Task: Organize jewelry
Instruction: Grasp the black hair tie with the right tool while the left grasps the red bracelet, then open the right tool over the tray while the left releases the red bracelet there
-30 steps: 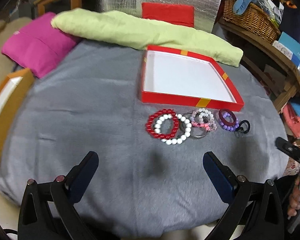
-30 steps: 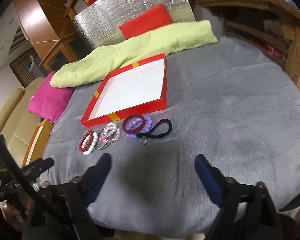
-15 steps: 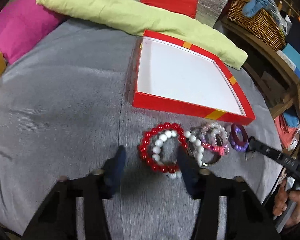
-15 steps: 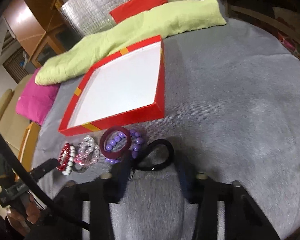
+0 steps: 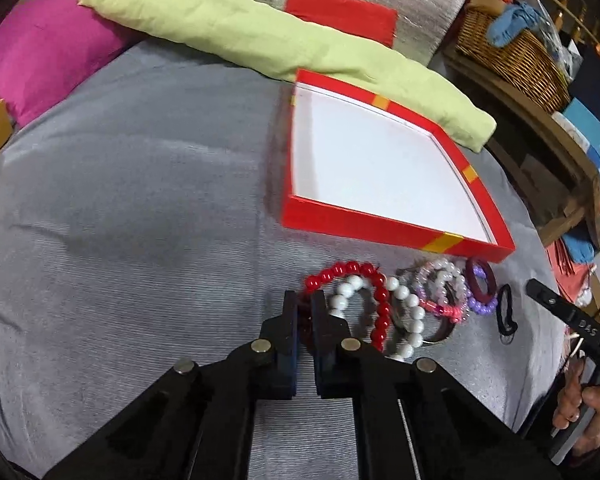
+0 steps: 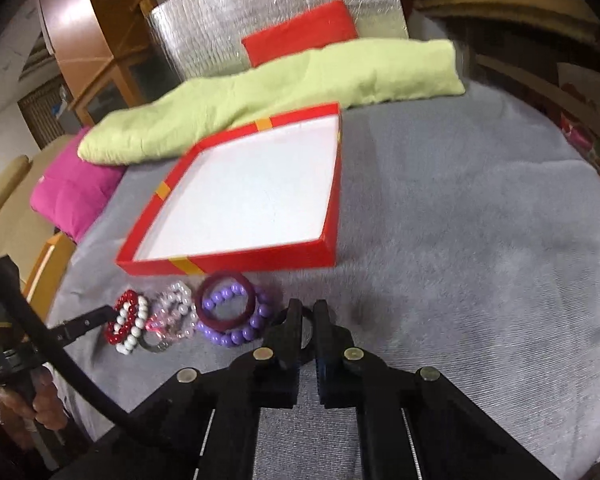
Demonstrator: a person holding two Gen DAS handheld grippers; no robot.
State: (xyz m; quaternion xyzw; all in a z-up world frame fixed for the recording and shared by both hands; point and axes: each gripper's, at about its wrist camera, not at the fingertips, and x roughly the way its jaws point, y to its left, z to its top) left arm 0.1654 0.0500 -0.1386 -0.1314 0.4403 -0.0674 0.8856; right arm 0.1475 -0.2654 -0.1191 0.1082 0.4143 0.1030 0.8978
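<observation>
Two hand-held grippers clench: left pinching the light, slippery red bead bracelet, right the limp black hair tie.

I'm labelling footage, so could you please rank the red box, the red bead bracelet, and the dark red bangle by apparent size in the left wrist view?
1. red box
2. red bead bracelet
3. dark red bangle, farther away, so its true size is unsure.

Since a second ago, both grippers have dropped from above the grey cloth to the jewelry row. The left gripper has closed from wide open onto the red bead bracelet, lower centre. The right gripper has likewise closed on the black hair tie.
</observation>
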